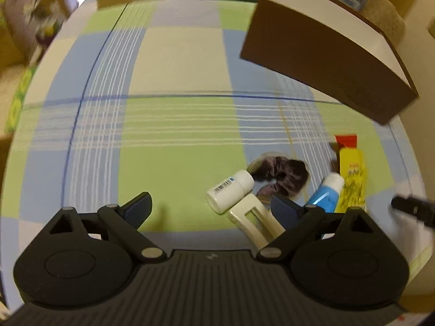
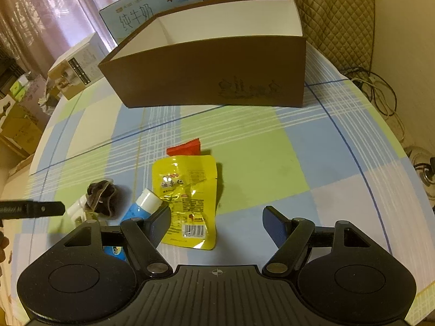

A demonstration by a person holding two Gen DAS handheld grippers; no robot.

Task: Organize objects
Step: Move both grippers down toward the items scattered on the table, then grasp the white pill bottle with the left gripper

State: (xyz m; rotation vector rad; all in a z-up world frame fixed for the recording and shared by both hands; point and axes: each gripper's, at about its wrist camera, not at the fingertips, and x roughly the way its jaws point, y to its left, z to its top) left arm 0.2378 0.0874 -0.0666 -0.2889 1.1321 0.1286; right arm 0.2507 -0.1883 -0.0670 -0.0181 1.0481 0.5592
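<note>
Judging by the white inside of the brown cardboard box [image 2: 206, 73], beyond both tongs, nothing visible is packed. Left gripper [image 1: 210, 203] and right gripper [image 2: 217, 224] gape empty; yellow foil pouch [image 2: 187, 198], white bottle [image 1: 229, 191], blue tube [image 1: 325, 194], dark scrunchie [image 1: 282, 178] lie near their tips.

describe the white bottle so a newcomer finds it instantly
Start at the brown box on the checked tablecloth; a cluster of small items lies in front of it. The white bottle lies on its side at the cluster's left end, against the dark scrunchie. It alone is all white, with a barcode label.
</note>
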